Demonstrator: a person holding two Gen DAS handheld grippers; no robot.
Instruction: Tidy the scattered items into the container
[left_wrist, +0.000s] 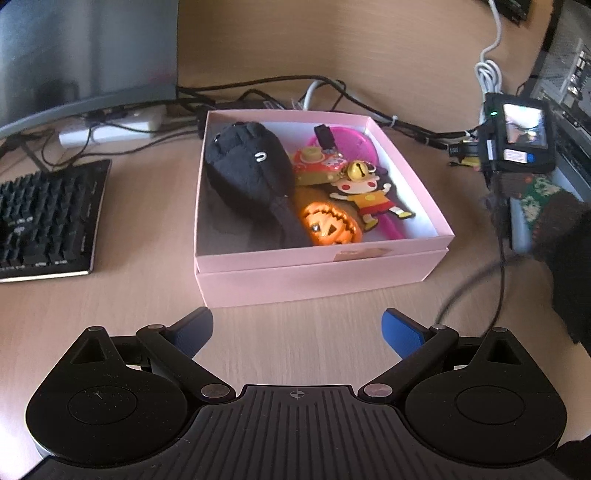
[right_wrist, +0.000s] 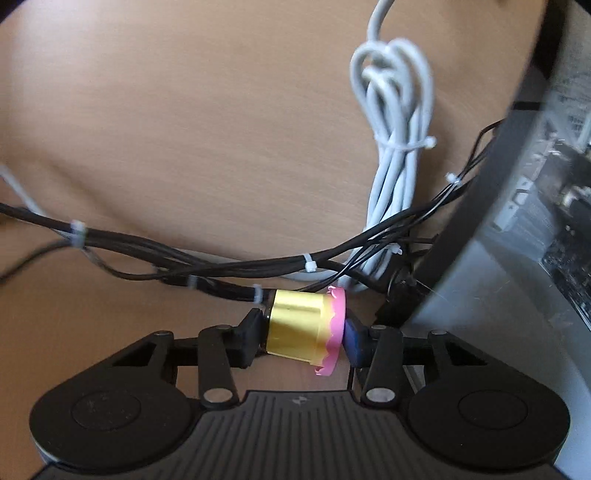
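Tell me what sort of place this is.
Most likely a computer desk in an office or study: a black keyboard lies under a monitor, and zip-tied cables run across the wooden desktop toward an open computer case.

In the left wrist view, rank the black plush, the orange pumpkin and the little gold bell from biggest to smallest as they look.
1. black plush
2. orange pumpkin
3. gold bell
All three lie close together in the pink box, so nearness hardly skews the order.
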